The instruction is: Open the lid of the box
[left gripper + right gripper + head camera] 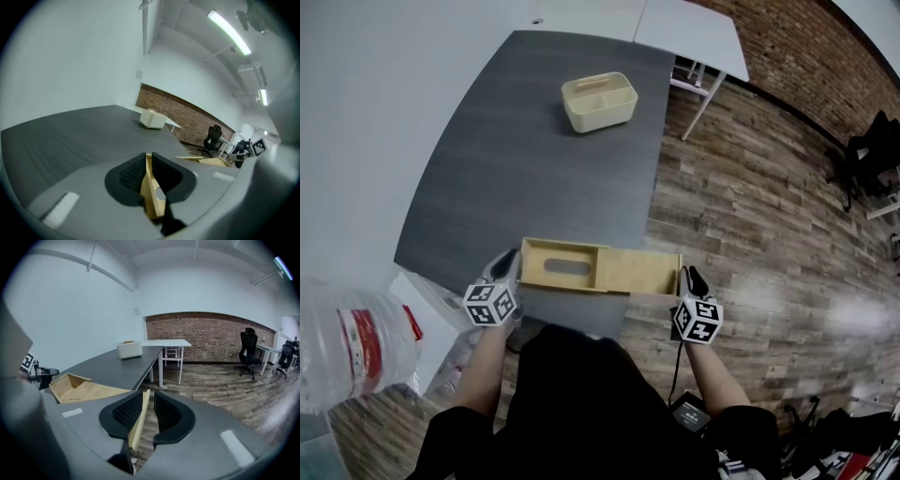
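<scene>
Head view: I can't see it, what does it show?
A long pale wooden box lies at the near edge of a dark grey table, its flat wooden lid slid out to the right. The left gripper holds the box's left end; the right gripper is at the lid's right end.

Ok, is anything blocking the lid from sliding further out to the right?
Nothing visible. The lid juts past the table edge over open floor; only the right gripper sits at its free end, jaws apart around it.

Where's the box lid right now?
Head view: the lid is slid out rightward from the box at the table's near edge, its right end between the right gripper's jaws.
</scene>
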`<state>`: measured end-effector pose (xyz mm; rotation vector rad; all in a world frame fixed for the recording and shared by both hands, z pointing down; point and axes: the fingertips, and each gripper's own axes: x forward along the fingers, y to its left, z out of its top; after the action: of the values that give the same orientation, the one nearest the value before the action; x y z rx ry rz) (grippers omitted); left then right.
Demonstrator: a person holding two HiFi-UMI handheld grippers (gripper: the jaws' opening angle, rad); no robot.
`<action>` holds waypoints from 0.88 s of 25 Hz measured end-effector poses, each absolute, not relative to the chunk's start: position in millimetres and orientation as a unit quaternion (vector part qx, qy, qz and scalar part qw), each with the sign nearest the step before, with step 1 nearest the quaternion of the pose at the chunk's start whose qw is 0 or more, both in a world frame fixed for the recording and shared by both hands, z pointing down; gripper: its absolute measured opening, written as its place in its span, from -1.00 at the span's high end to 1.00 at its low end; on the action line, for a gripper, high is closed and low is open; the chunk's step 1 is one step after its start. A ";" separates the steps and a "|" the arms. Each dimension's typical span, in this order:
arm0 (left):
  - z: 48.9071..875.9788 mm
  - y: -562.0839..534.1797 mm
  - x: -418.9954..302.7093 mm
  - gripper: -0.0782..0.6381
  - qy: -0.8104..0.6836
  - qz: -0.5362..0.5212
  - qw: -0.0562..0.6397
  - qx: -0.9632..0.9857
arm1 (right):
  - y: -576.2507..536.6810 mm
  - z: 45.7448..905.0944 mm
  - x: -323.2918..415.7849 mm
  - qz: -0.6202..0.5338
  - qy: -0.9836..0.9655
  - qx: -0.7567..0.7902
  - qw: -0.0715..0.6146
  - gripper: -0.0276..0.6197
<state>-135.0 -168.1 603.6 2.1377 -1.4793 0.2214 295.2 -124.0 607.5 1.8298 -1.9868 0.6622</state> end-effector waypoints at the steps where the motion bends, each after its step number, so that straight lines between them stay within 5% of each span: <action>1: 596.2 -167.2 -136.1 0.67 -0.550 0.069 0.257 0.792 | -124.3 601.2 295.0 0.227 -0.706 0.649 0.171 0.67; 10: 543.1 -140.9 -130.1 0.67 -0.523 -0.006 0.205 0.828 | -99.3 558.5 264.6 0.189 -0.716 0.664 0.106 0.80; 22: 513.8 -47.0 -154.9 0.78 -0.451 -0.040 0.176 0.874 | 3.2 531.7 178.0 0.144 -0.733 0.655 0.111 0.91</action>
<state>-154.9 -47.0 513.8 2.4754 -1.2771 -0.1146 178.0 3.2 531.7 1.9247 -2.1547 0.4227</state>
